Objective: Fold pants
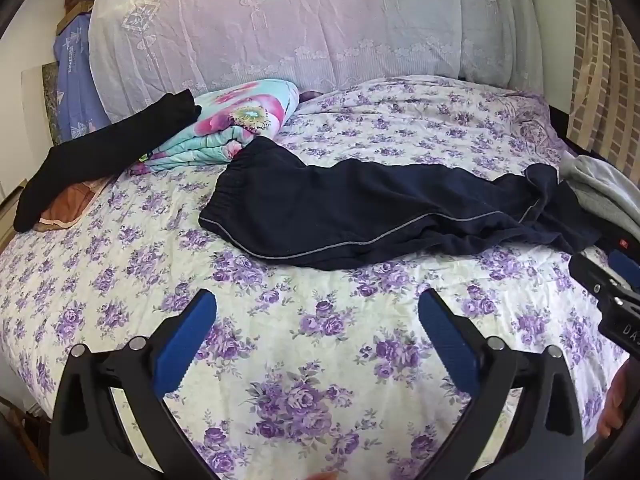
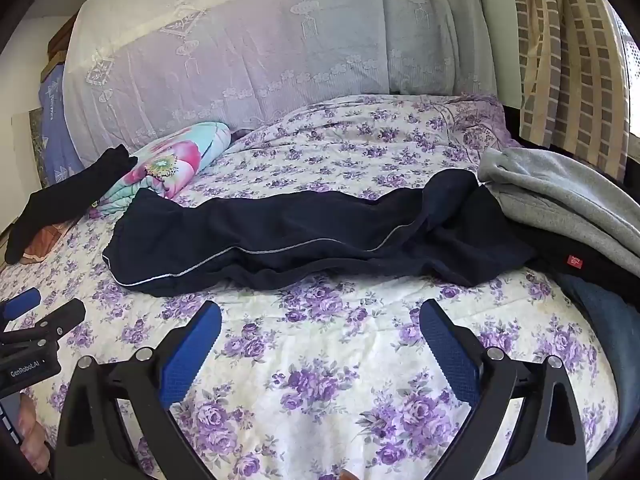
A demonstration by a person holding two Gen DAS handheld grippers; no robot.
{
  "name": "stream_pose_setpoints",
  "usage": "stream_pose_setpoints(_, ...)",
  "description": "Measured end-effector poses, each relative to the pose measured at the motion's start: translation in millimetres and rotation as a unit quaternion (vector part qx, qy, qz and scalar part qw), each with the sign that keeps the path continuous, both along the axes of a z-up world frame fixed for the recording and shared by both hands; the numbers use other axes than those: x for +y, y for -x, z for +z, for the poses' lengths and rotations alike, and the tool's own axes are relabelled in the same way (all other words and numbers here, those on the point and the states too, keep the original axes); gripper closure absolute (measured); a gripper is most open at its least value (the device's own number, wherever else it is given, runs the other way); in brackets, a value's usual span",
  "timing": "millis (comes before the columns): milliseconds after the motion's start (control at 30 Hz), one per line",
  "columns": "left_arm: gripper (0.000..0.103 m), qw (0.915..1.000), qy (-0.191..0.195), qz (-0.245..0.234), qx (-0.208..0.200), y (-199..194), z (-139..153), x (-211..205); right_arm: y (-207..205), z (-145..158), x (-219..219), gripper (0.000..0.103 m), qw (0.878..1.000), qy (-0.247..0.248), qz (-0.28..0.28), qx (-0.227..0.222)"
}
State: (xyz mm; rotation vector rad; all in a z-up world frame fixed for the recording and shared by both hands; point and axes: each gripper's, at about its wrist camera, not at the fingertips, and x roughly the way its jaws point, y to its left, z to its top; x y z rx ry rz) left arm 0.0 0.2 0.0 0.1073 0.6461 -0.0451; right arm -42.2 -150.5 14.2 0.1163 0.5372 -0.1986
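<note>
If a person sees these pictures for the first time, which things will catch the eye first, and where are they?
The dark navy pants with a thin grey side stripe stand out first, lying unfolded and rumpled across the middle of the purple-flowered bedspread. Below them the left gripper and right gripper both hover open over the bed. A bright pink-and-turquoise folded blanket sits at the back left.

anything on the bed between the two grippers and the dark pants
Nothing visible. Only bare floral bedspread lies between the open left gripper, the open right gripper and the navy pants. The grey garment sits at the leg end, off to the right.
</note>
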Motion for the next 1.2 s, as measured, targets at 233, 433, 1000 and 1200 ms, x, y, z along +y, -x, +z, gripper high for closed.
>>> stream_pose_setpoints(233, 0.004, 0.9998, 0.014, 0.011, 0.010, -0.8, -1.9, 3.0, -0.2, 1.8, 1.7, 0.003, 1.000, -0.004, -0.001, 0.005)
stream_pose_setpoints(433, 0.004, 0.9996, 0.023, 0.012, 0.014, -2.9, -2.3, 11.9, 5.2, 3.5, -3.2, 0.003, 1.000, -0.009, -0.001, -0.003)
stream_pose_setpoints(1000, 0.004, 0.9996, 0.021, 0.012, 0.015, -1.5, -8.0, 13.6, 7.0, 5.0, -4.2, 0.003, 1.000, -0.009, 0.001, -0.009)
stream_pose_setpoints(1200, 0.004, 0.9996, 0.021, 0.011, 0.016, -1.2, -8.3, 14.5, 7.7, 5.1, -3.7, 0.003, 1.000, -0.009, 0.000, -0.011)
